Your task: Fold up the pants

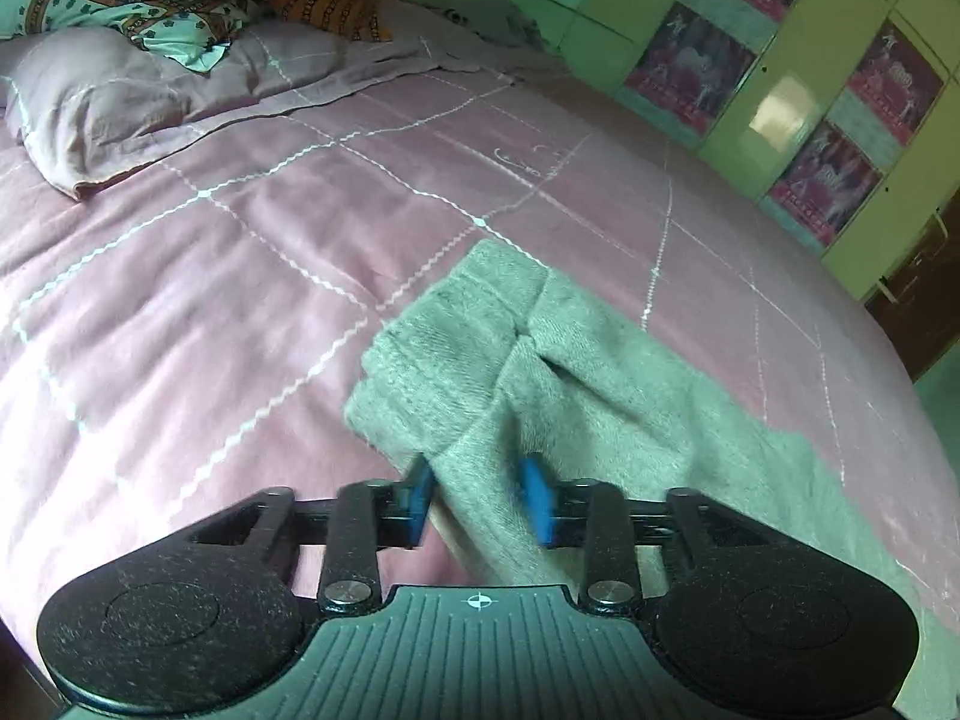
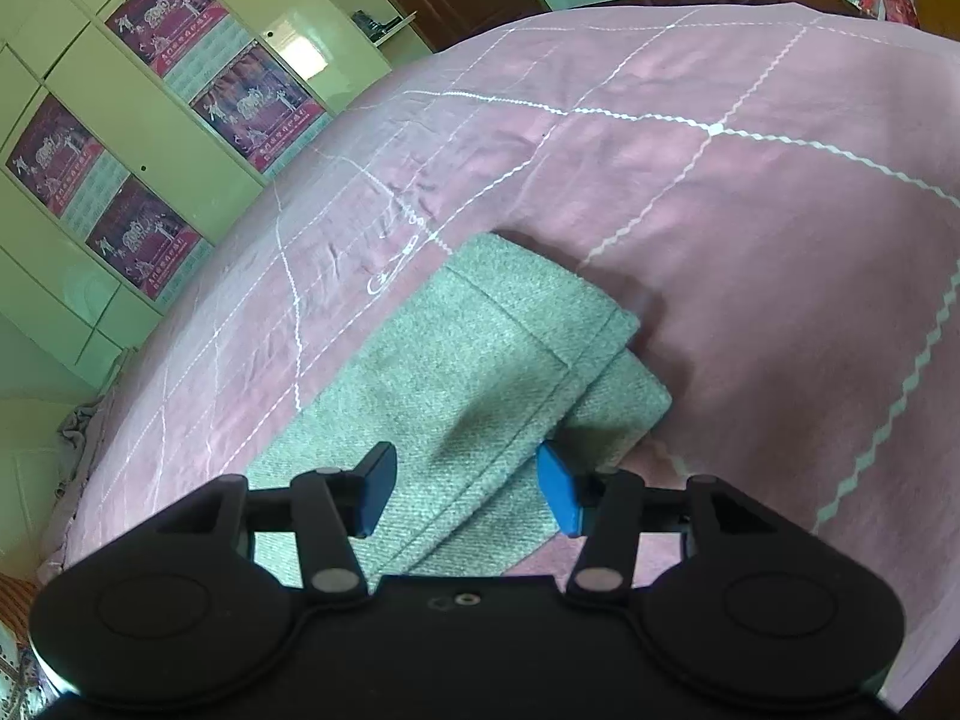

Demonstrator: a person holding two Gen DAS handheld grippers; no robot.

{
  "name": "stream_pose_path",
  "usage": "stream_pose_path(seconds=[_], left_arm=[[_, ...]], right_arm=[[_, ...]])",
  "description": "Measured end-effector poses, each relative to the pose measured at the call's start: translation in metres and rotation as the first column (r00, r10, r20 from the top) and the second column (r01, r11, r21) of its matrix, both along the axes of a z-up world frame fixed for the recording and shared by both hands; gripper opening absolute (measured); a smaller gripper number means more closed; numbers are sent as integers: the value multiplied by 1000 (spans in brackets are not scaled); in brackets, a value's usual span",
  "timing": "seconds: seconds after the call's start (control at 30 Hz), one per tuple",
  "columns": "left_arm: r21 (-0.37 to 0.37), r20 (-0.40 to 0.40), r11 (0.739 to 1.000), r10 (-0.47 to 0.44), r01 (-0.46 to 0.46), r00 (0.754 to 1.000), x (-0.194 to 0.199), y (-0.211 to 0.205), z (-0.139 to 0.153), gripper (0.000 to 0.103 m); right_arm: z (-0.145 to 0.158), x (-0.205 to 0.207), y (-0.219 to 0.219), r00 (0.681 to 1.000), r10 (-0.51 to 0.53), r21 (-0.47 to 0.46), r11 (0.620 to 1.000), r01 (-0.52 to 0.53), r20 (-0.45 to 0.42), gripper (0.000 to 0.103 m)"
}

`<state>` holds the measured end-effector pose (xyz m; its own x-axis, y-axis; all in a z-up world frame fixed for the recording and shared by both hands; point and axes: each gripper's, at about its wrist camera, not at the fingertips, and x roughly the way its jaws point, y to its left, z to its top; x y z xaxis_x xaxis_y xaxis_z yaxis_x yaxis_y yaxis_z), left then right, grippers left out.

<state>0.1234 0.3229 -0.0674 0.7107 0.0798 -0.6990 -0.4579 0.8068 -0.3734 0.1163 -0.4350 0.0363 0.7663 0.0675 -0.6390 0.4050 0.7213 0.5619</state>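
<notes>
My left tongs (image 1: 480,495) pinched a fold of the grey pants (image 1: 510,360) on the pink bedspread (image 1: 210,270); my right tongs (image 2: 465,489) hung parted, gripping nothing. Best carried across level, edges matched.

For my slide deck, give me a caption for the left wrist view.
Left gripper shut on a bunched fold of grey pants over a pink quilted bedspread.

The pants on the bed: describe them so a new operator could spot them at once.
Find the big bed under a pink quilt with white zigzag grid lines. Near its edge facing the pale green wardrobe lie the grey fuzzy knit pants. They are the only grey cloth there, part folded, unlike the pink pillow by the headboard.
</notes>
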Motion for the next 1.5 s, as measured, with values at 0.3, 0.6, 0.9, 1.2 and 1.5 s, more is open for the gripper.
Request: stream_pose_path(seconds=[0.3,0.6,0.9,1.2,1.5], left_arm=[[-59,42,998,-34,37,999,8,27,13,18],[-28,-14,995,-94,93,996,10,31,4,18],[-29,18,996,-80,81,997,-3,28,-2,18],[-20,11,996,-86,86,996,-3,27,-3,18],[170,-11,982,-80,81,997,-30,9,18,37]], right_arm=[[-7,13,-8,1000,-10,45,999,10,-4,4],[5,-17,3,999,23,-58,998,-24,-32,4],[49,-11,4,978,80,-113,992,-59,191,4],[-13,9,-25,999,24,1,1000,-24,-38,5],[-9,1,-28,1000,-14,-84,996,13,-2,18]])
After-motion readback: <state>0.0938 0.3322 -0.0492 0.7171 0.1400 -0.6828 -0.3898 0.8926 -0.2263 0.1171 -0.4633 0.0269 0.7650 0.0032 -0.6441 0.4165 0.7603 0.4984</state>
